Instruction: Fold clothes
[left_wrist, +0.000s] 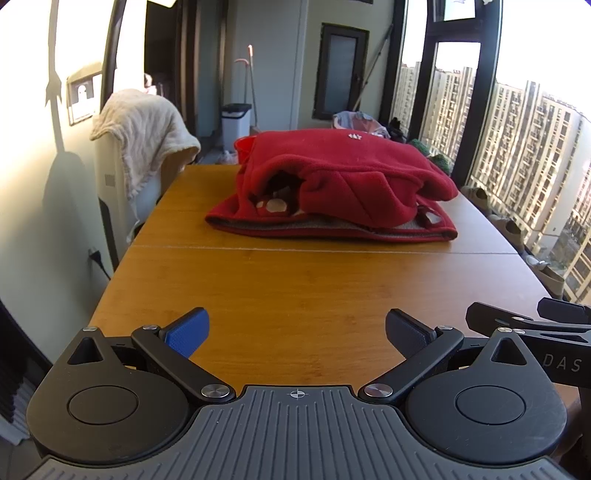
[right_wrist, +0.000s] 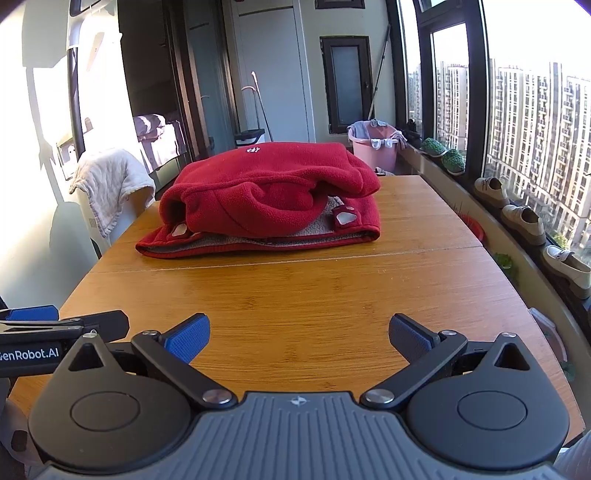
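Sunlit honey-brown wooden tabletop (left_wrist: 295, 295) fills the view, high-rises beyond the window. Red fleece jacket (left_wrist: 340, 184) sits bundled in a rough fold at twelve o'clock, looking nearly done, maybe needing a tidy. Left tool (left_wrist: 297, 334) and right tool (right_wrist: 299, 334) hover spread wide and empty, well apart from it.

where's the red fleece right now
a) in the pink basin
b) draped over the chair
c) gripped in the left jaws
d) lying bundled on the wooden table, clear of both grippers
d: the red fleece lies bundled on the wooden table, and both grippers sit open and empty short of it.
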